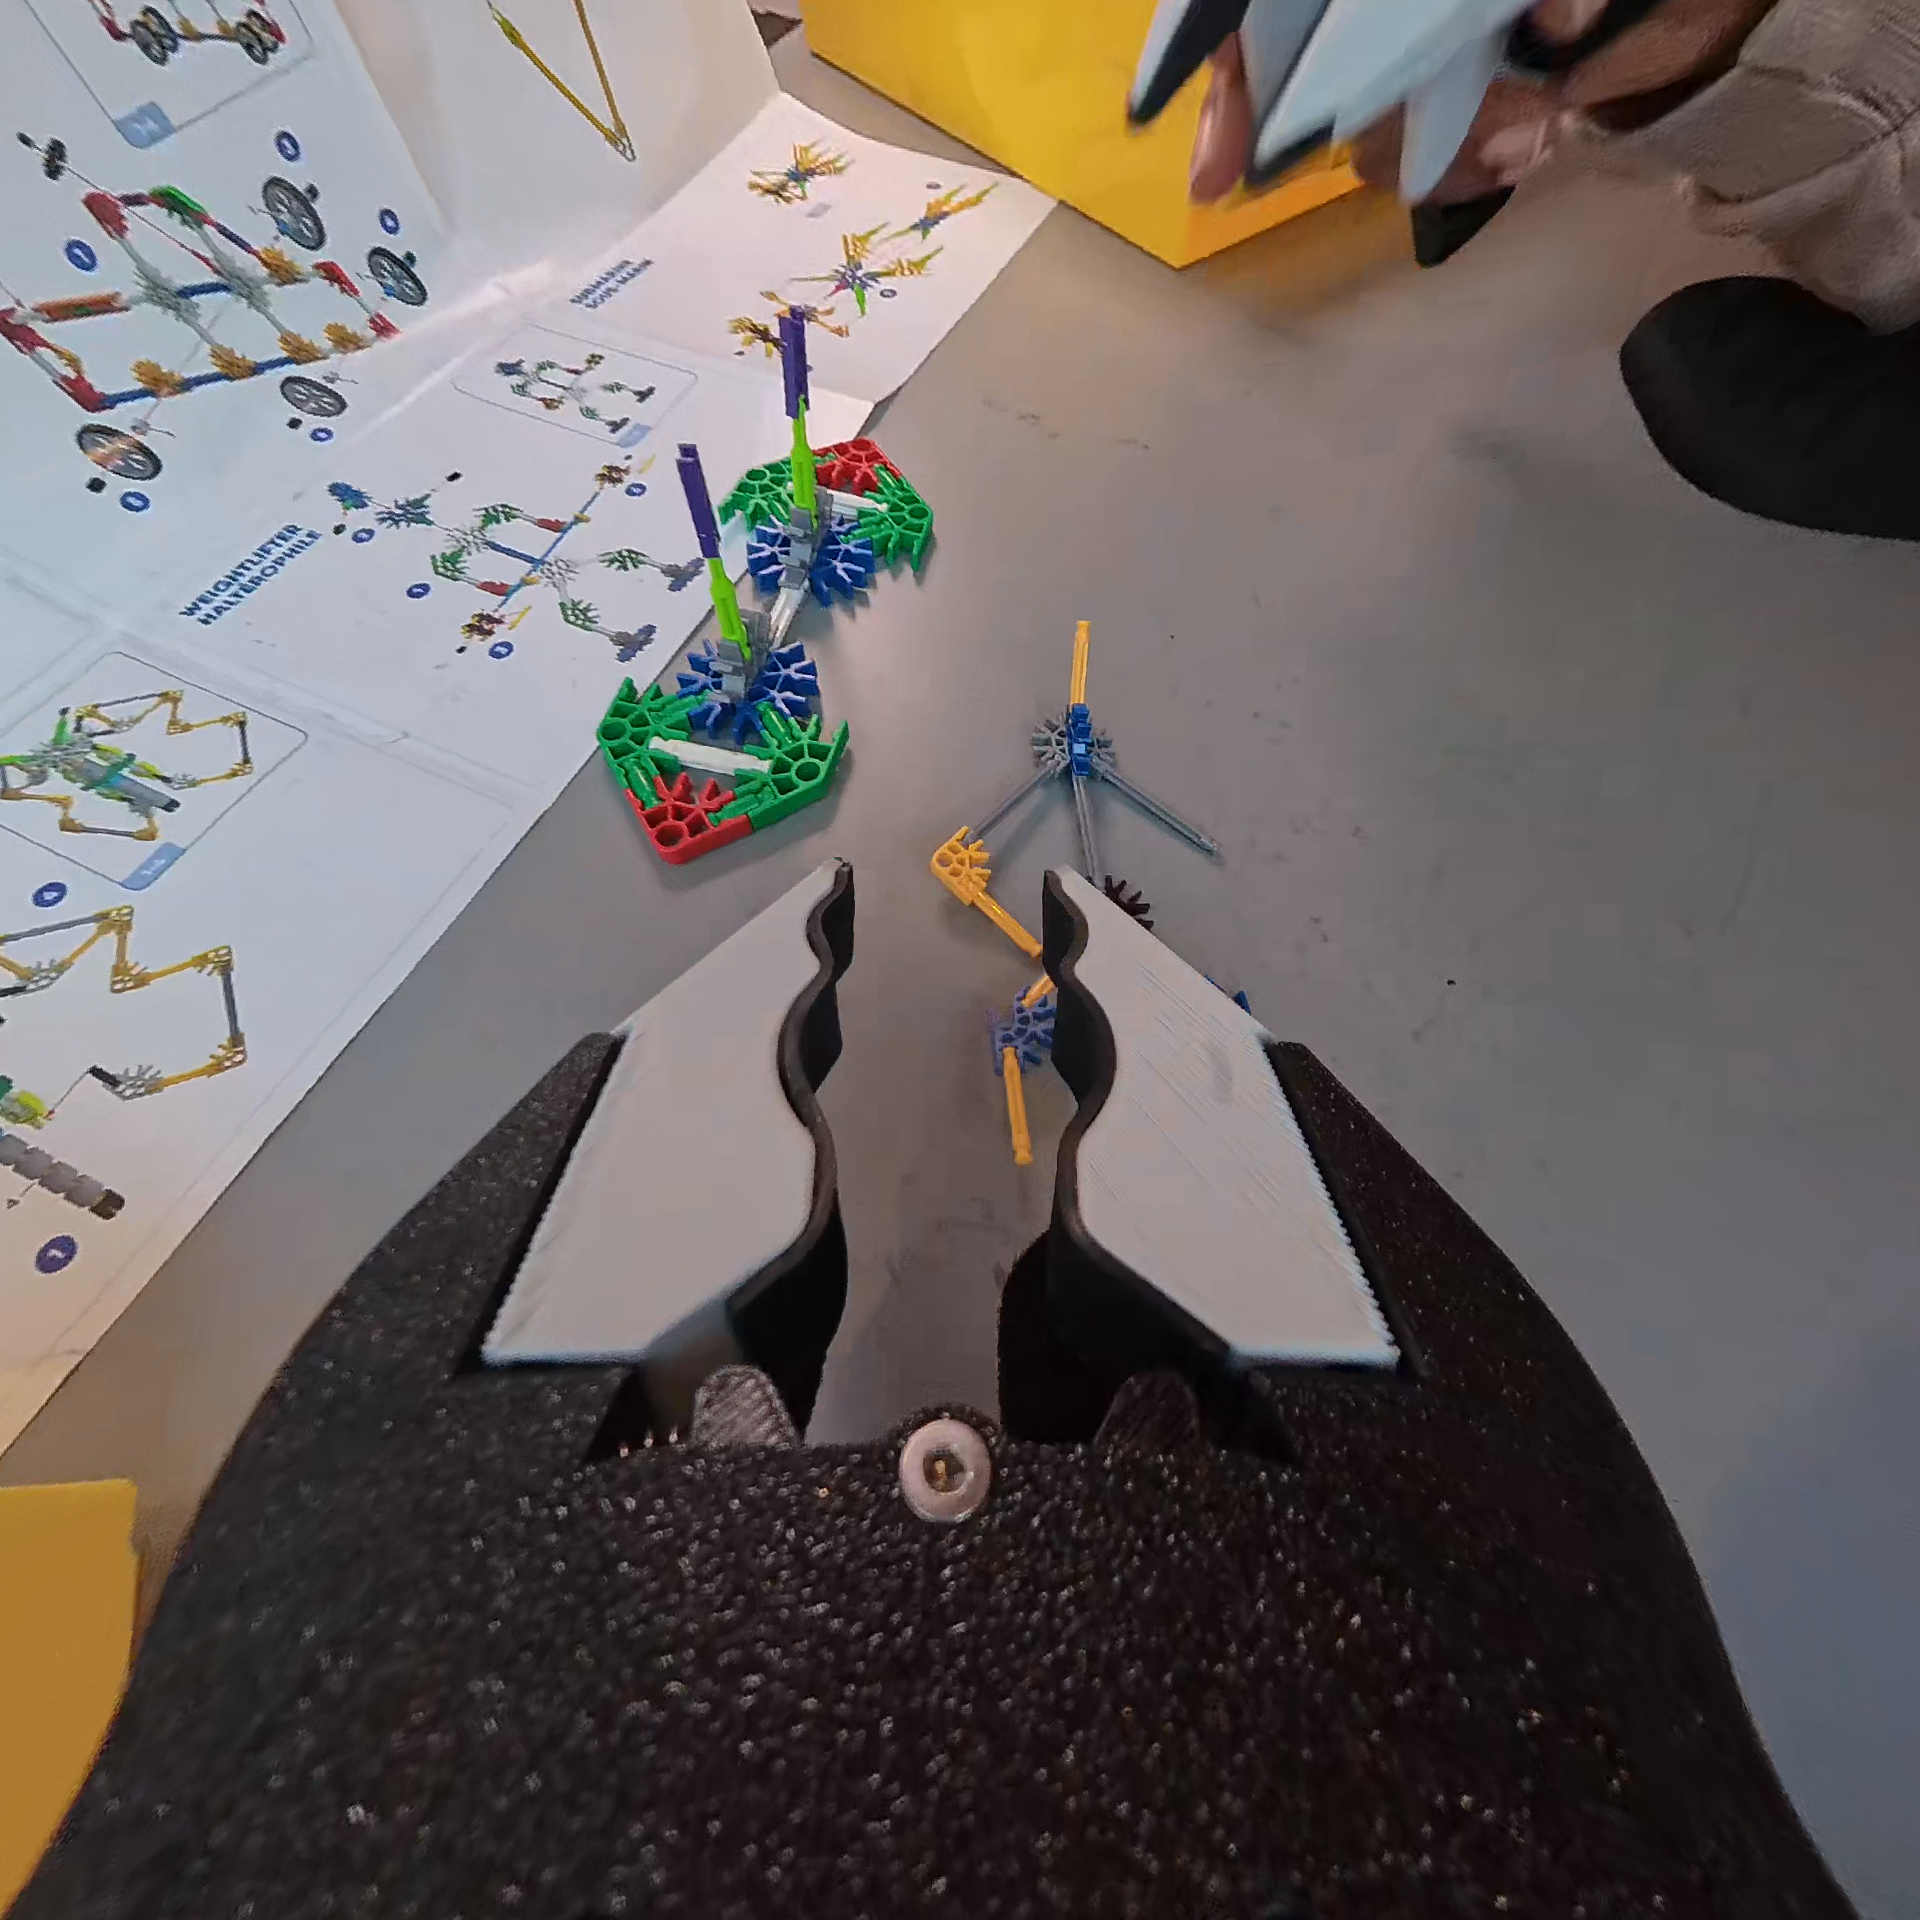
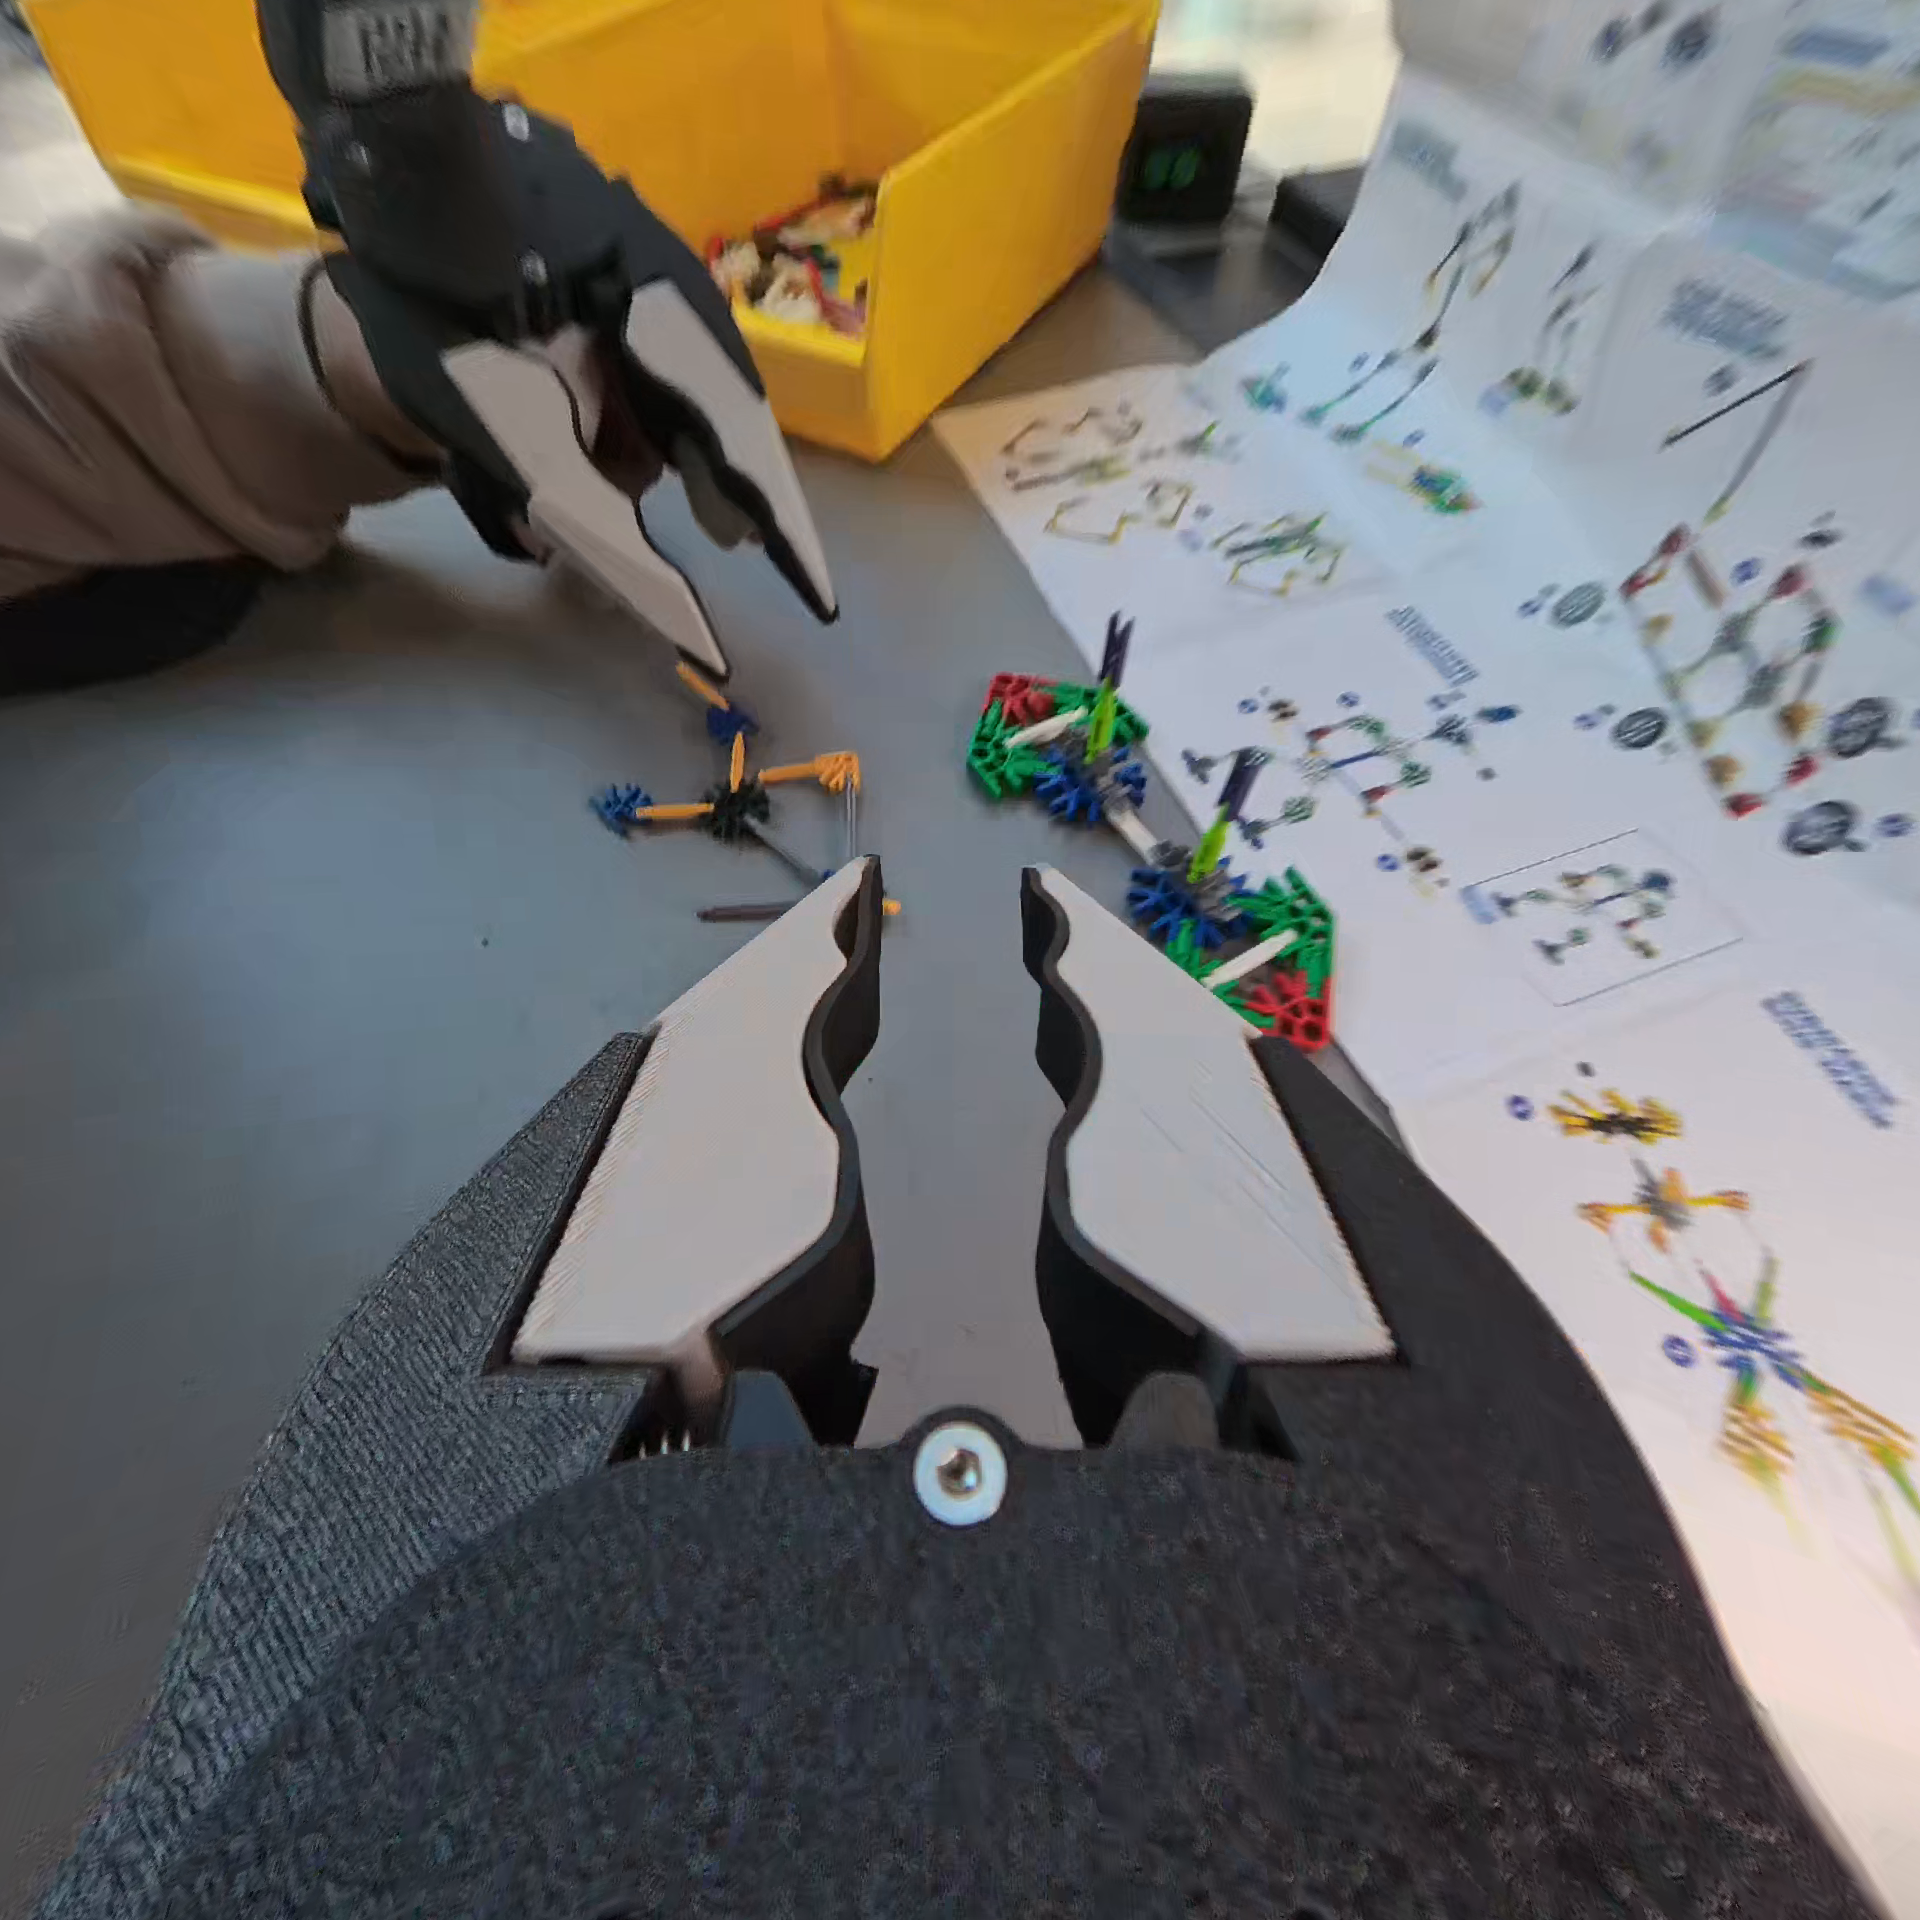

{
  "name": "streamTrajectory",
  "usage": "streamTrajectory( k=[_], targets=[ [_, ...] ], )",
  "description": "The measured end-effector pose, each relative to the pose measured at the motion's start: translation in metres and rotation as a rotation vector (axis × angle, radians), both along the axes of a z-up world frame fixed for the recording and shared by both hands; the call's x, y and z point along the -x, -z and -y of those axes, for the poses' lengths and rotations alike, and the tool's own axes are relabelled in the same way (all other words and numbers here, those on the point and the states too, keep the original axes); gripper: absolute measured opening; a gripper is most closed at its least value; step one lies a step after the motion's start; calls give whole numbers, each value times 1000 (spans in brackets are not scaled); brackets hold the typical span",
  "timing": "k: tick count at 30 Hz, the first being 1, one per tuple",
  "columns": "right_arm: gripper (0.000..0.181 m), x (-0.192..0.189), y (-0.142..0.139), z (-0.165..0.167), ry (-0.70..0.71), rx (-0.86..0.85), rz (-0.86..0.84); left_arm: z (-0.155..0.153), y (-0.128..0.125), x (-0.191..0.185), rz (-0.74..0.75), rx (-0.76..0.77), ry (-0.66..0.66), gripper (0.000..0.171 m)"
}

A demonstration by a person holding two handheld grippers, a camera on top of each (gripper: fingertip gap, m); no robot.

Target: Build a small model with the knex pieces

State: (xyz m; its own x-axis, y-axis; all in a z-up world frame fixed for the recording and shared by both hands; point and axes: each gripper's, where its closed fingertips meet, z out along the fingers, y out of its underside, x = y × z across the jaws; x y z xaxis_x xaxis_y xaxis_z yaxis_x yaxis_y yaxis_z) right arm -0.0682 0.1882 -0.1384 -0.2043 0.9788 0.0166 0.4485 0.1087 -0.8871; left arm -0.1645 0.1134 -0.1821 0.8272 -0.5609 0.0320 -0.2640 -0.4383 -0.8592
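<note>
Grey surface: a matt grey table carries every item; the loose parts lie flat on it and nothing is stacked.
Left gripper: jaws stand moderately apart and hold nothing. The tips hang just over a small rod-and-connector piece in yellow and blue; whether the right finger touches it cannot be told.
Spoked piece: a grey and blue hub with thin grey rods lies just beyond those tips, joined towards a yellow corner connector.
Right gripper: jaws moderately apart, empty, low over bare table between the spoked piece and the larger build. In the left wrist view it is only a blurred shape at the top.
Larger build: two green, red and blue plates linked by white rods, each with an upright green and purple post; it sits partly on the sheet's edge.
Instruction sheet: spread flat beside the build, presumably for reference.
Yellow bin: at the far side, open-fronted, holding mixed parts.
Sleeve: a beige sleeve rests on the table behind the left gripper.
</note>
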Motion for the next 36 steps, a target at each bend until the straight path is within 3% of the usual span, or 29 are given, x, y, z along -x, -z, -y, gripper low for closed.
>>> streamTrajectory(
  k=[2, 5, 8, 18, 23, 31, 33, 36],
  targets=[
    [33, 13, 40, 16, -32, -18, 116, 1, 3, -4, -4, 10, 12, 34],
    [33, 23, 62, 28, -56, -57, 191, 1, 5, -10, -23, 7, 24, 32],
    [22, 31, 58, 30, -47, -27, 173, 0, 4, -15, -12, -1, 33, 30],
    [11, 31, 69, 29, -37, -60, 230, -2, 8, -22, -1, 11, 35, 29],
    [2, 30, 61, 39, -104, -103, 173, -2, 5, -21, -2, -4, 30, 30],
    [2, 15, 13, 74, -323, -540, -73, 4, -32, -32, 185, -70, 93, 45],
    [2, 13, 10, 82, -365, -707, -98, 17, -32, -46, 222, -12, 192, 46],
    [2, 9, 11, 110, -471, -829, -140, 30, -21, -52, 141, 44, 262, 47]
  ],
)
